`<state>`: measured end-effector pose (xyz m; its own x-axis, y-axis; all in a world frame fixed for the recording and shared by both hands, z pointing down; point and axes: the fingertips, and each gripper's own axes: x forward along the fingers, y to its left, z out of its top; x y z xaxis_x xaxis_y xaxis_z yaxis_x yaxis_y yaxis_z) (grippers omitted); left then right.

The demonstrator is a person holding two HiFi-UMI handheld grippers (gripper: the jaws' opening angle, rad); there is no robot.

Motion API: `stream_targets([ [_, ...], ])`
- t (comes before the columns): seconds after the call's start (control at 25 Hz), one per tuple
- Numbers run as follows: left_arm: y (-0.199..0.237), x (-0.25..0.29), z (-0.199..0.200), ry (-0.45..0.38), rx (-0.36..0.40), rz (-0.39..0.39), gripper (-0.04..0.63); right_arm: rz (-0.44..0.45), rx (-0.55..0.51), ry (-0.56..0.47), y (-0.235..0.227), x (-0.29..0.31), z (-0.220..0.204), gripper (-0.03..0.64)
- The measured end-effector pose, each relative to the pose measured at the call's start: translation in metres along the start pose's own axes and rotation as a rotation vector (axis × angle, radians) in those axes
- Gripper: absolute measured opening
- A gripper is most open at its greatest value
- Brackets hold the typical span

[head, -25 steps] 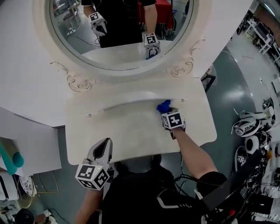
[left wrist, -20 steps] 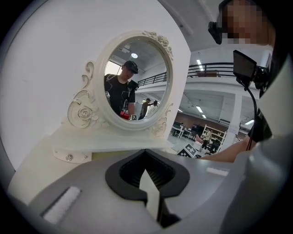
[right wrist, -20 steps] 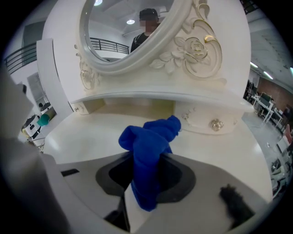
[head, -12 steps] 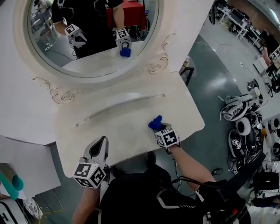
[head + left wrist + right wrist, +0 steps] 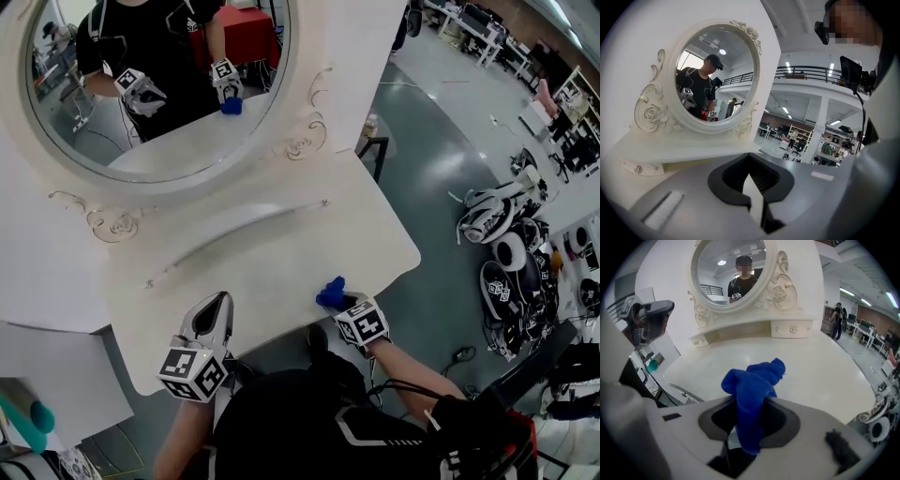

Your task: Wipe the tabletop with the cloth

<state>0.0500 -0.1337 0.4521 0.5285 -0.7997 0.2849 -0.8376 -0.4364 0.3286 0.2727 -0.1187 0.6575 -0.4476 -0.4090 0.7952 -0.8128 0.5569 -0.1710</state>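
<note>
Soft, crumpled blue cloth (image 5: pixel 752 380); smooth, faintly glossy cream tabletop (image 5: pixel 272 258); matt grey plastic right gripper (image 5: pixel 745 437).

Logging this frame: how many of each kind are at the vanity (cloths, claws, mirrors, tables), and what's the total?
blue cloth: 1
claws: 2, the left claw and the right claw
oval mirror: 1
dressing table: 1
Total: 5
</note>
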Motion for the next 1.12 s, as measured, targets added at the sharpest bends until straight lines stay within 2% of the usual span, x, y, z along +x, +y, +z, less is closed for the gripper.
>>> stream_targets([
  [0.24, 0.003, -0.002, 0.004, -0.021, -0.007, 0.070, 0.009, 0.078, 0.022, 0.048, -0.004, -0.001, 0.003, 0.130],
  [0.36, 0.004, 0.000, 0.003, -0.031, -0.018, 0.116, 0.009, 0.069, 0.032, -0.016, -0.028, 0.010, 0.042, 0.130],
  [0.56, -0.003, 0.002, 0.001, -0.043, -0.026, 0.189, 0.009, 0.056, -0.075, -0.081, -0.065, 0.045, 0.127, 0.130],
  [0.68, -0.011, 0.003, -0.001, -0.034, -0.009, 0.227, 0.009, 0.041, -0.125, -0.067, -0.084, 0.071, 0.158, 0.130],
  [0.84, -0.019, 0.004, -0.004, -0.054, -0.034, 0.280, 0.009, 0.029, -0.187, -0.012, -0.104, 0.095, 0.165, 0.130],
  [1.12, -0.025, 0.009, -0.010, -0.055, -0.069, 0.349, 0.009, 0.072, -0.313, 0.020, -0.094, 0.093, 0.149, 0.130],
])
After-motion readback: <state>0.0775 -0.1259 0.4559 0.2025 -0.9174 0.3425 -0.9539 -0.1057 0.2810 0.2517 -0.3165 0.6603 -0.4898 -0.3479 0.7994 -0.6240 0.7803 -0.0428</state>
